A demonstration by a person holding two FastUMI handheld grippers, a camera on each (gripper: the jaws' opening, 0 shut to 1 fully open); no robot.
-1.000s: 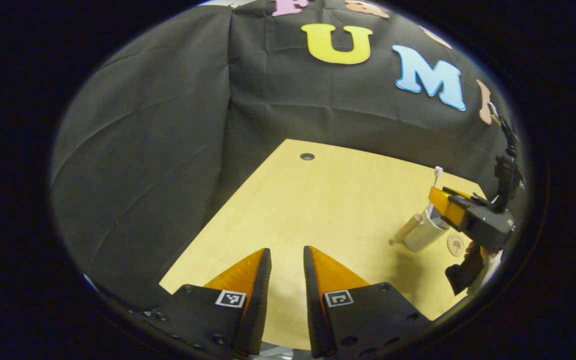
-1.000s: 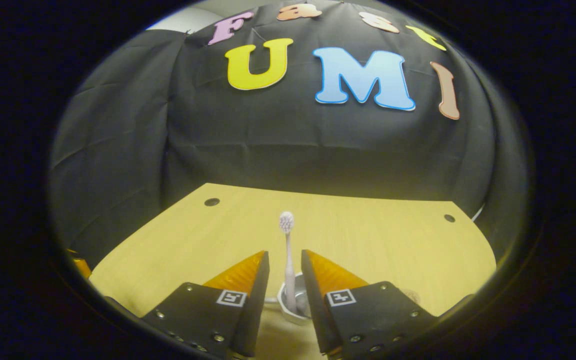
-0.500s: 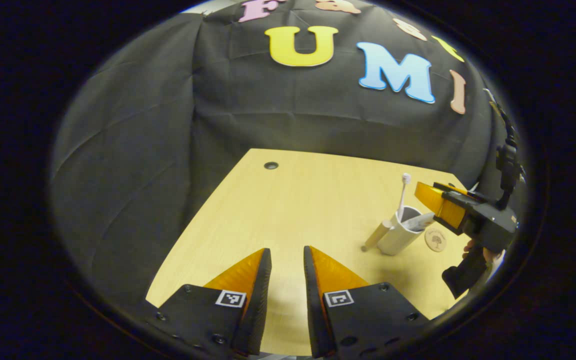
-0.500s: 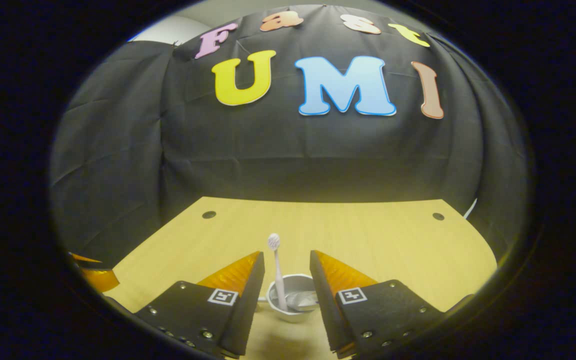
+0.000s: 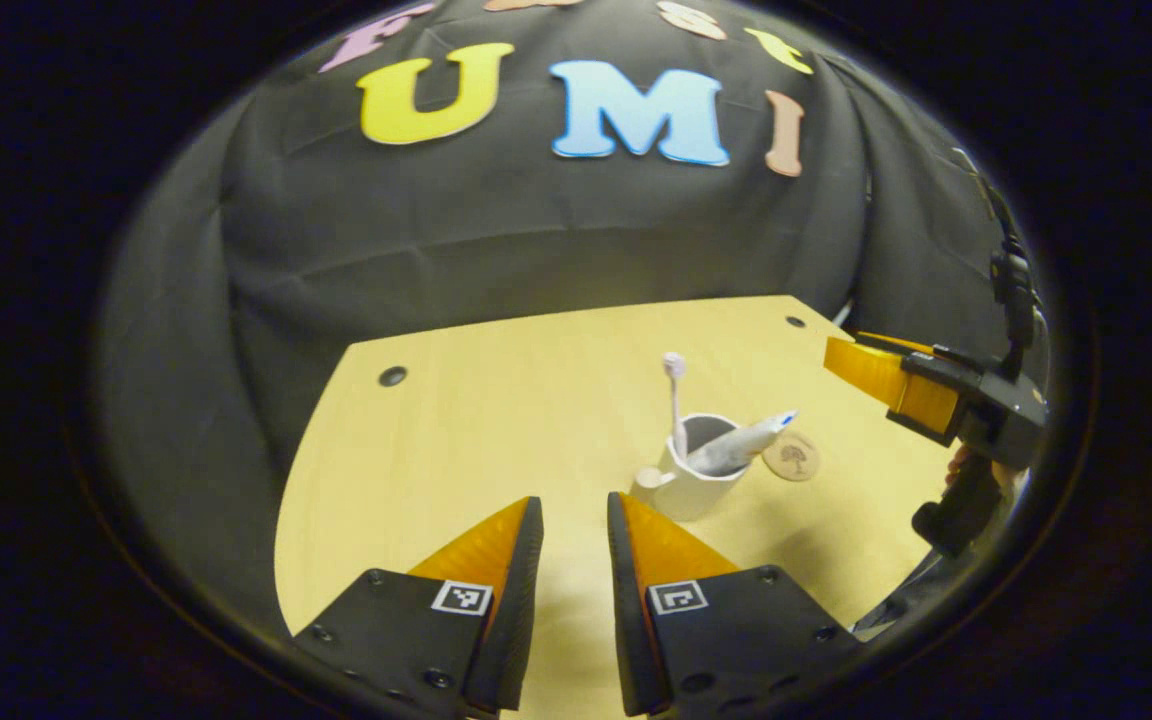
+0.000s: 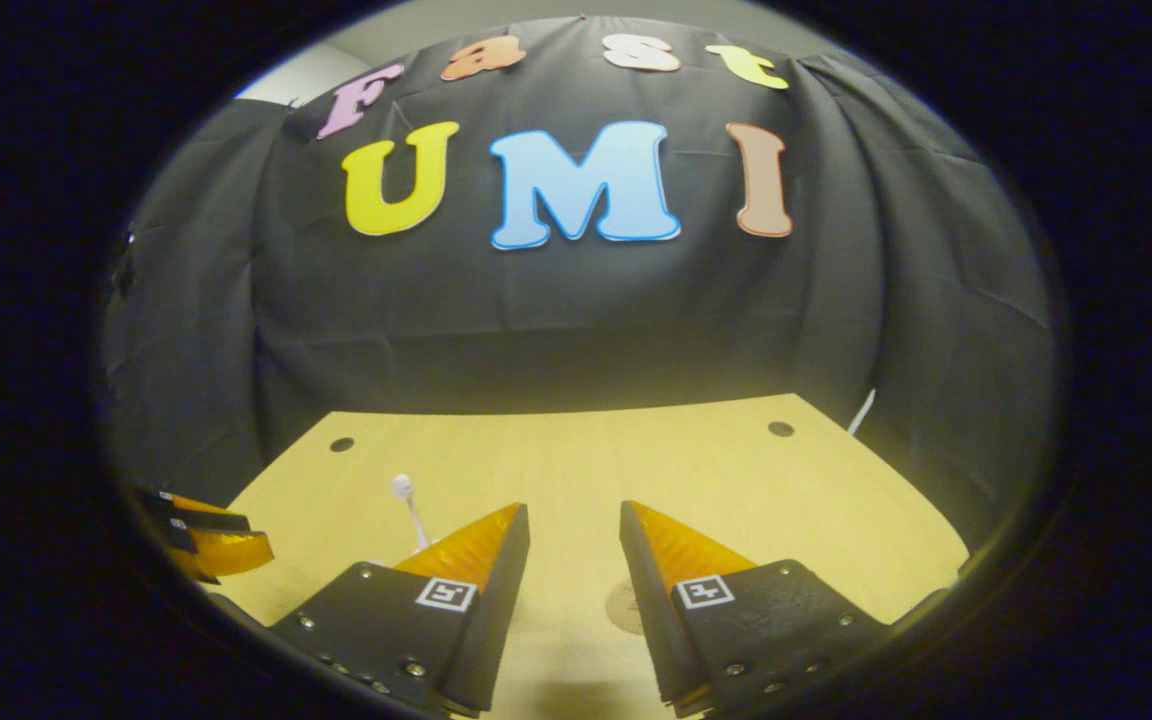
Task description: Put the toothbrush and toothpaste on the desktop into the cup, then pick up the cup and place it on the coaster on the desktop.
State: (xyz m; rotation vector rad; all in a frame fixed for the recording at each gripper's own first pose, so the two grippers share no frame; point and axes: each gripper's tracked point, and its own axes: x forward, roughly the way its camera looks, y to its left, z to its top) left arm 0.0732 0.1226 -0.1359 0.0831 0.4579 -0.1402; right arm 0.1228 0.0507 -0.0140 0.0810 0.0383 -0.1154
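Observation:
On the desktop a white cup (image 5: 691,478) stands upright. In it a toothbrush (image 5: 674,400) stands head up, and a toothpaste tube (image 5: 741,446) leans out to the right. A round coaster (image 5: 791,457) lies flat just right of the cup. My left gripper (image 5: 574,498) hovers near the front of the cup with a narrow bare gap between its fingers. My right gripper (image 5: 851,348) is off to the right of the cup and coaster. In the right gripper view that gripper (image 6: 573,507) is open and holds nothing; the toothbrush (image 6: 404,495) head pokes up behind its left finger.
The wooden desktop (image 5: 496,420) has small round holes (image 5: 392,376) near its far corners. Black cloth hangs behind and beside it. My left gripper (image 6: 211,538) shows at the left edge of the right gripper view. A hand (image 5: 976,470) holds the right gripper.
My right gripper opened, let go of the toothbrush in the cup and drew off to the right. The left gripper view has swung round onto the cup.

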